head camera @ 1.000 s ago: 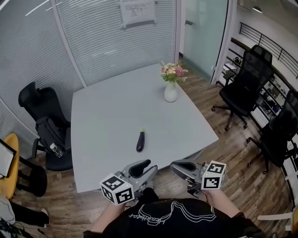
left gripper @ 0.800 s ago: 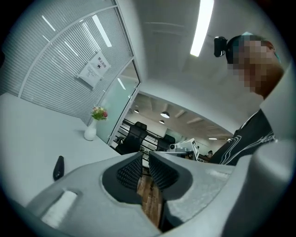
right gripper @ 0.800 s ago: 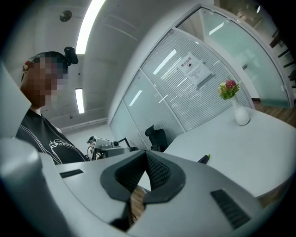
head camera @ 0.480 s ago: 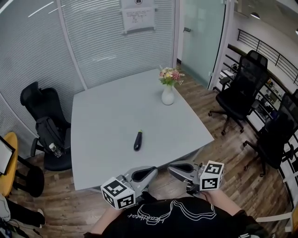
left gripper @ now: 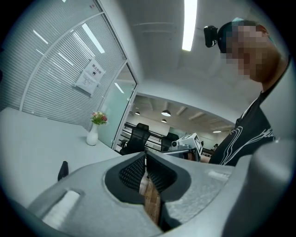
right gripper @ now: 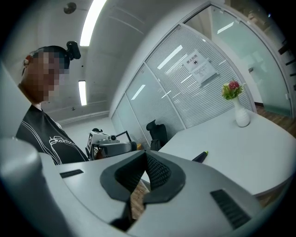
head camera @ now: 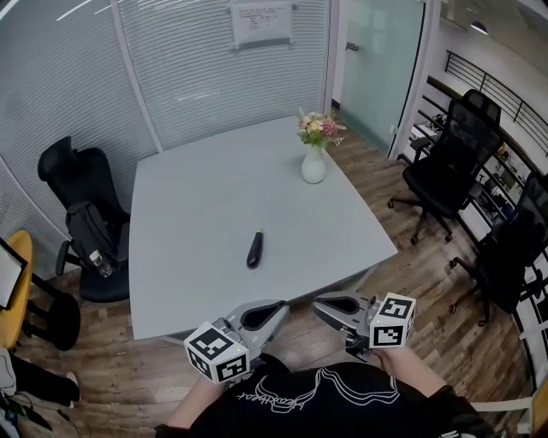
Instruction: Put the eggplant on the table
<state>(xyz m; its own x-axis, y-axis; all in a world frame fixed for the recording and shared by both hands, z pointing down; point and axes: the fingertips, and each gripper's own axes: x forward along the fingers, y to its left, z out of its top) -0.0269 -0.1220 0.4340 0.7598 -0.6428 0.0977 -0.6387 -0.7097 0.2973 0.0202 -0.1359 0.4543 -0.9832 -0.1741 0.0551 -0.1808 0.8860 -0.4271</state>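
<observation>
Eggplant (head camera: 255,249): lies flat on the table (head camera: 197,188), in the near half, a little in from the near edge. The body is dark and the green stem end points away from the grippers. In the left gripper view I see it as a small dark shape low on the left. In the right gripper view its stem end shows just above the jaw housing.

Table: pale grey top. A white vase (head camera: 313,166) of flowers (head camera: 318,130) stands near the far right corner, well apart from the eggplant.

Left gripper (head camera: 272,309): held short of the table's near edge, over the wooden floor (head camera: 428,282). The jaws are together with nothing between them. In its own view I see only floor through the slit behind the pads. Its marker cube (head camera: 216,353) sits close to the person's black shirt (head camera: 317,398).

Right gripper (head camera: 323,304): near the left one, also short of the near edge. Its jaws are together and empty. The two grippers' tips point roughly toward each other with a gap between them. Both are well apart from the eggplant.

Surroundings: a black chair (head camera: 81,214) stands at the table's left side, and black office chairs (head camera: 447,162) stand to the right. A glass wall (head camera: 197,68) with blinds behind the table carries a paper sheet (head camera: 261,23).
</observation>
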